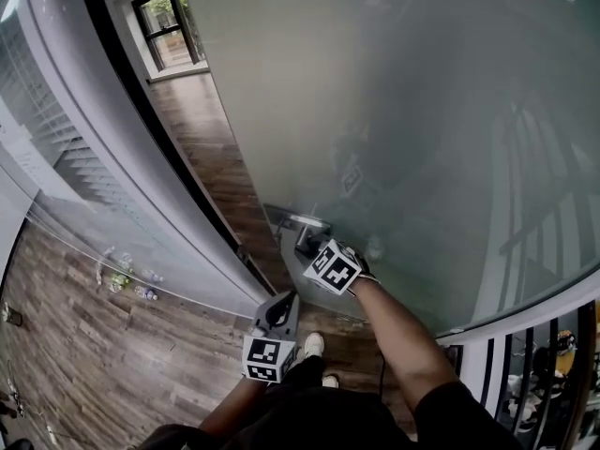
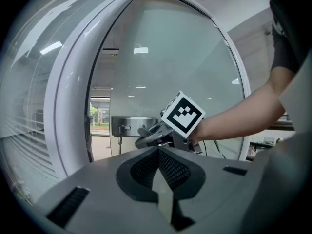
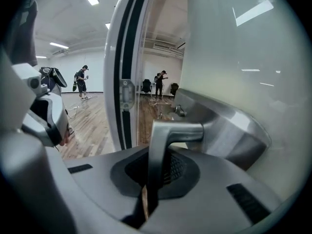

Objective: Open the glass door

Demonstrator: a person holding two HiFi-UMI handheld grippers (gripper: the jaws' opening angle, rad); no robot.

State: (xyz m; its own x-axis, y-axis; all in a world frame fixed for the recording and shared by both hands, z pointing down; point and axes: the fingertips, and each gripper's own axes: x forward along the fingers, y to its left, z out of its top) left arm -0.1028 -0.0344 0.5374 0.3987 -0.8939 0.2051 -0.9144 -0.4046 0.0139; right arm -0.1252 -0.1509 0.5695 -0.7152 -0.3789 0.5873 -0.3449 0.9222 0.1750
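The frosted glass door [image 1: 403,111] stands ajar from its white frame [image 1: 112,148], with a gap showing wood floor beyond. Its metal lever handle [image 1: 302,221] sits on a steel plate at the door's edge. My right gripper [image 1: 307,244] is shut on that handle; in the right gripper view the lever [image 3: 165,145] runs down between the jaws of the right gripper [image 3: 156,172]. My left gripper [image 1: 278,315] hangs lower, close to my legs, apart from the door. In its own view the left gripper [image 2: 159,172] is shut with nothing in it, pointing toward the handle plate [image 2: 127,126].
The frame's black seal and strike plate [image 3: 126,94] stand just left of the handle. A glass wall [image 1: 56,157] with small bottles [image 1: 122,279] behind it is at the left. A stair railing [image 1: 534,364] is at the lower right. Two people [image 3: 82,81] stand far off in the room beyond.
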